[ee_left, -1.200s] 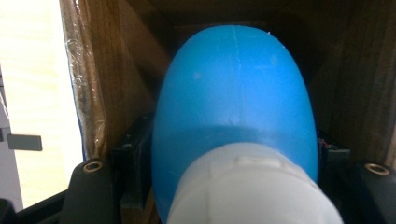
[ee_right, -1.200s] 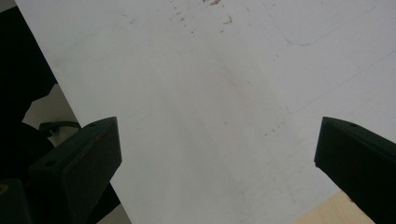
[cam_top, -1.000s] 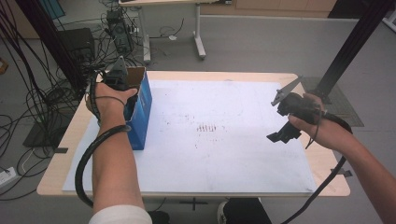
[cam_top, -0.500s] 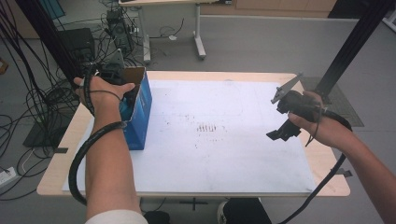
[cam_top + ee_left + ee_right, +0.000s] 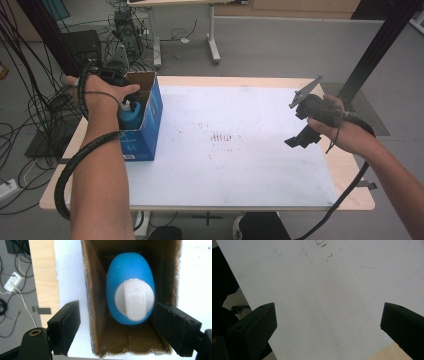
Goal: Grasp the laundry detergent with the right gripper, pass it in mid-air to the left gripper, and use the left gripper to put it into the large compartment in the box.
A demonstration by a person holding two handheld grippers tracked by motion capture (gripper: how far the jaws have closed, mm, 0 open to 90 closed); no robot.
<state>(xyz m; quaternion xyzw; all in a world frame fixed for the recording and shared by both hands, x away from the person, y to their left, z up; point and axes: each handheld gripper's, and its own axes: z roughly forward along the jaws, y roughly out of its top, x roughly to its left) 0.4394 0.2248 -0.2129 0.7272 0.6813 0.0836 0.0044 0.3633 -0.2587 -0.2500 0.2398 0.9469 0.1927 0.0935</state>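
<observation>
A blue box (image 5: 146, 131) with an open cardboard top stands upright at the table's left edge. Inside it stands a blue bottle (image 5: 130, 112) with a white cap (image 5: 134, 299). My left gripper (image 5: 120, 312) hovers above the box mouth, looking straight down, open wide with the bottle (image 5: 130, 272) between and below the jaws; they do not touch it. In the high view a hand covers most of that left gripper (image 5: 114, 75). My right gripper (image 5: 301, 119) hangs open over the right side of the white sheet (image 5: 317, 290), with nothing in it.
The white sheet (image 5: 240, 150) covers most of the wooden table (image 5: 350, 200). Cables and equipment (image 5: 30, 115) crowd the floor to the left. Another table's legs (image 5: 212, 35) stand behind. A black post (image 5: 380, 45) rises at the far right.
My left hand has drawn back slightly to the far left above the box, and the bottle now shows inside it. The right gripper has hardly moved.
</observation>
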